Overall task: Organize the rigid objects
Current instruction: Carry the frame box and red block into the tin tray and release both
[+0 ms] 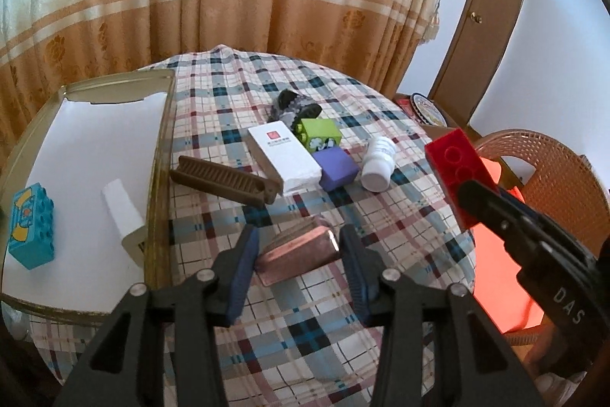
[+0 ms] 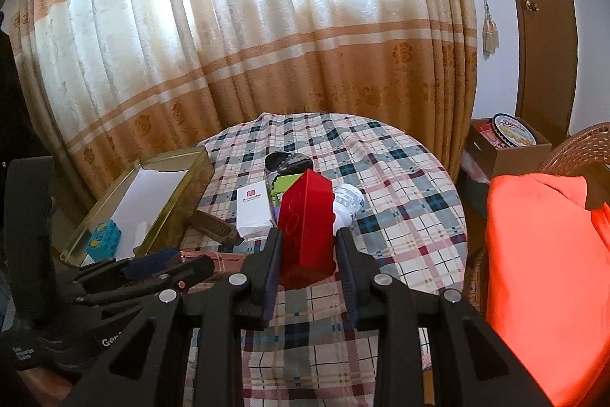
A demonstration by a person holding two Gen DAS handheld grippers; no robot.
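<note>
A: What has the right gripper [image 2: 308, 246] got?

B: A red brick [image 2: 307, 216], studded like a toy block. Its fingers are closed in on the brick from both sides and hold it up above the checked tablecloth [image 2: 400, 216]. From the left wrist camera the same brick [image 1: 455, 174] hangs over the right edge of the table, with the gripper [image 1: 481, 201] gripping its near end.

A: And the left gripper [image 1: 295, 250]?

B: Its fingers are spread wide, one on each side of a pinkish metal tin [image 1: 299, 252] that lies on the cloth. Neither blue pad [image 1: 244, 269] clearly touches it; I see a gap on both sides.

A: Where does everything else sit?

B: A gold tray [image 1: 162, 155] with a white lining stands at the left of the table. Inside it are a blue toy block [image 1: 30, 226] near the front left and a small white box [image 1: 122, 208] near the right wall. On the cloth, just beside the tray, lies a brown comb [image 1: 225, 180]. Past it sit a white box [image 1: 284, 153], a purple block [image 1: 337, 166] touching its right end, a green block [image 1: 320, 134] behind those, and a white bottle [image 1: 377, 163] on its side to the right. A dark patterned thing [image 1: 295, 105] lies farthest back; I cannot tell what it is.

A: Off the table?

B: A wicker chair [image 1: 553, 170] with an orange cloth [image 2: 541, 277] on it.
</note>
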